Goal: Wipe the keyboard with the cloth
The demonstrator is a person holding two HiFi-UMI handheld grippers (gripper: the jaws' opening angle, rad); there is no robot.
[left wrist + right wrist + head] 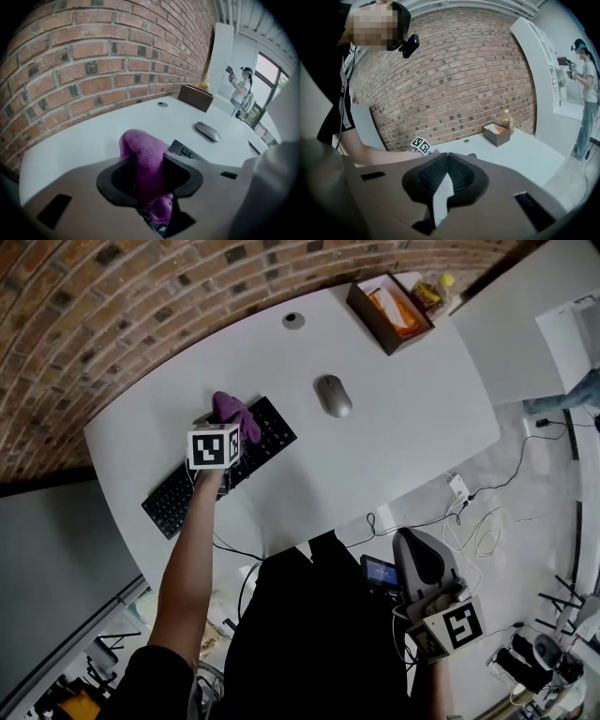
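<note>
White desk [394, 446] by brick wall [112, 296]: left gripper [151, 185] pinches the purple cloth [143, 150] above the keyboard [173, 498] (right gripper [446, 159] pressed together, empty).

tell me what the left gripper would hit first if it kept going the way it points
Most likely the keyboard: the left gripper, its jaws shut on the cloth, tilts down over the keys, so the cloth would touch first. Depth is unclear.
</note>
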